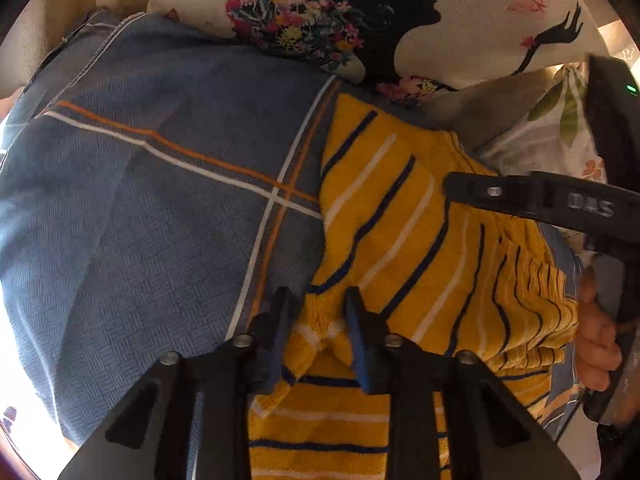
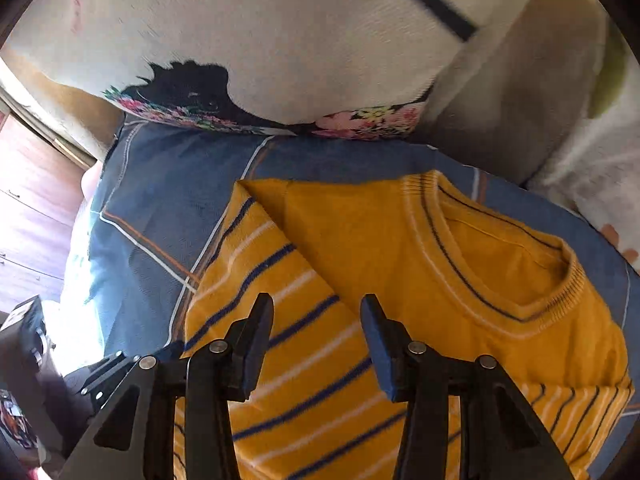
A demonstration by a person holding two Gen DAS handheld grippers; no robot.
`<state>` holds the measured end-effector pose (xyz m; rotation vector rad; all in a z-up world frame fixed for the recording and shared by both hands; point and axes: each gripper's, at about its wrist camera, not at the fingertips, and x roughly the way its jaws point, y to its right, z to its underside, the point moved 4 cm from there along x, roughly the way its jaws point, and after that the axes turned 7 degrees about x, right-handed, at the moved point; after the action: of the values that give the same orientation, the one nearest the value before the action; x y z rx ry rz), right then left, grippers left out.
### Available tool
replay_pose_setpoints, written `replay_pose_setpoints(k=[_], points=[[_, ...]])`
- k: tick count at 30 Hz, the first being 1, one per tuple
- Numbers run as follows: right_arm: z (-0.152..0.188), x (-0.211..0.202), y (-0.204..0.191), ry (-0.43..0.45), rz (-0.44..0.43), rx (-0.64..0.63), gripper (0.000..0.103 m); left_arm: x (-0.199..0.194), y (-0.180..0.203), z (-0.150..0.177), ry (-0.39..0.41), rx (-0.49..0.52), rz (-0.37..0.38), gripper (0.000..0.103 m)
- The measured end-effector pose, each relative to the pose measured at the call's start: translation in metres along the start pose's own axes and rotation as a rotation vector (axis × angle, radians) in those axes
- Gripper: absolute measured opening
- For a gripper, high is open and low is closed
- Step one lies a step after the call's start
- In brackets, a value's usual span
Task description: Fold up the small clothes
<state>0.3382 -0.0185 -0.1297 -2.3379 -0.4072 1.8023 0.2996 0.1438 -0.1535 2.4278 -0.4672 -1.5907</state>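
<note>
While the yellow sweater (image 2: pixel 400 280) is lying on the blue bedspread (image 1: pixel 140 200), just below the floral pillow (image 2: pixel 260 40), I am pinching its bunched striped cuff with the left gripper (image 1: pixel 318 312), jaws narrow around the knit. The right gripper (image 2: pixel 316 320) is hovering wide and holding nothing above the folded sleeve. I am judging the fold needs a low, straight carry toward the collar (image 2: pixel 500 260), keeping the sleeve flat.

1 sweater (image 2: pixel 400 280), maybe 2 pillows (image 2: pixel 280 40).

Knitted, ribbed yellow sweater (image 2: pixel 400 264); matt woven blue bedcover (image 1: pixel 140 220); black plastic tongs (image 1: pixel 320 320).
</note>
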Motion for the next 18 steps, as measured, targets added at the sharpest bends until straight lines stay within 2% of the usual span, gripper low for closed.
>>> replay_pose_setpoints(k=[3,4,5,6,8,11,13,15,18], points=[[-0.007,0.033,-0.015,-0.072,0.019,-0.011,0.049,-0.004,-0.004,0.0,-0.004,-0.025,0.031,0.013],[-0.008,0.037,-0.021,-0.07,0.035,-0.019,0.044,-0.005,-0.007,0.001,-0.004,-0.039,0.047,0.013],[-0.011,0.04,-0.028,-0.069,0.025,-0.027,0.032,-0.007,-0.012,0.002,-0.003,-0.053,0.061,0.012],[-0.011,0.043,-0.037,-0.099,-0.013,-0.025,0.007,-0.009,-0.015,0.002,-0.001,-0.062,0.071,0.011],[-0.015,0.05,-0.053,-0.123,-0.044,-0.029,0.007,-0.015,-0.021,0.002,0.013,-0.065,0.062,0.006],[-0.022,0.055,-0.078,-0.112,-0.022,-0.068,0.007,-0.02,-0.028,-0.001,0.024,-0.054,0.024,0.003],[-0.028,0.058,-0.09,-0.086,0.0,-0.071,0.008,-0.024,-0.033,-0.001,0.018,-0.056,0.024,0.003],[-0.031,0.06,-0.094,-0.044,0.07,-0.073,0.011,-0.028,-0.035,0.0,0.014,-0.048,0.018,0.003],[-0.02,0.044,-0.084,0.041,0.107,-0.017,0.019,-0.041,-0.035,0.005,0.023,-0.027,0.004,0.004]])
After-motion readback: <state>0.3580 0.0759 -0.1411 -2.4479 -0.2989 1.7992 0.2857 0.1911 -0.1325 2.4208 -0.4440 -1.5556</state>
